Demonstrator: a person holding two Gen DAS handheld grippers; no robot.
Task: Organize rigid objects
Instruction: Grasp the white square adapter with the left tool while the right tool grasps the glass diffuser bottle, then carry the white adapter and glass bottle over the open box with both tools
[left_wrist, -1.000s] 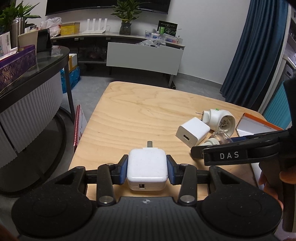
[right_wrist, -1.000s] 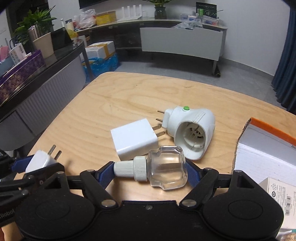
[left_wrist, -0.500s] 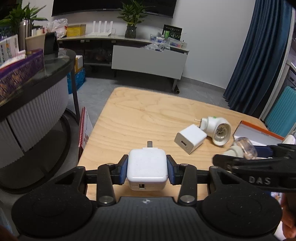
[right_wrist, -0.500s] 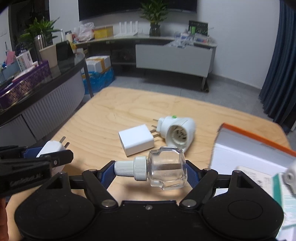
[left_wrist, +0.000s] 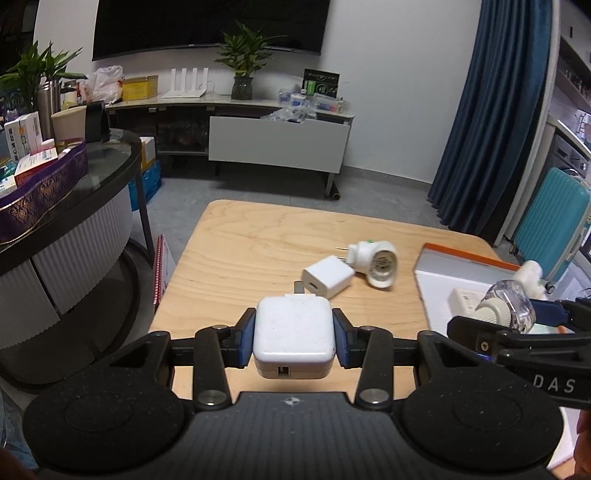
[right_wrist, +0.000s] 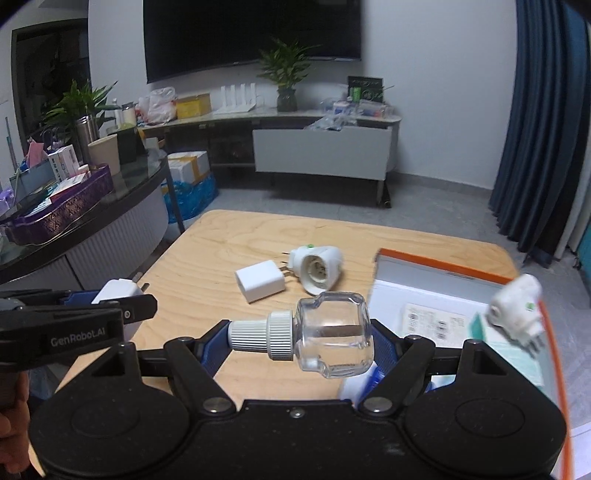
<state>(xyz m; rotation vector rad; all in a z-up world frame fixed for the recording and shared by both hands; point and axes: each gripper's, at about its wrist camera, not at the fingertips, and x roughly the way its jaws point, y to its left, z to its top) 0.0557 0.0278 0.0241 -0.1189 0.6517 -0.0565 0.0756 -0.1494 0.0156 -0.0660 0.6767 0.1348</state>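
Observation:
My left gripper (left_wrist: 294, 336) is shut on a white square charger (left_wrist: 293, 334), held above the near edge of the wooden table (left_wrist: 258, 243). My right gripper (right_wrist: 301, 341) is shut on a clear glass bottle with a white ribbed cap (right_wrist: 325, 343), held by the left edge of the white box with an orange rim (right_wrist: 436, 269). The bottle also shows in the left wrist view (left_wrist: 508, 306). A small white charger (right_wrist: 260, 280) and a white plug-in device with a green button (right_wrist: 316, 266) lie mid-table. Another white plug-in device (right_wrist: 517, 306) sits at the box's right rim.
The box holds paper packets (right_wrist: 432, 321). A dark round counter with a purple tray (left_wrist: 44, 184) stands to the left. A teal suitcase (left_wrist: 550, 221) stands to the right. A grey cabinet (left_wrist: 277, 144) lines the far wall.
Both grippers have risen, each still holding its object. The right gripper with the bottle has moved right to the white box.

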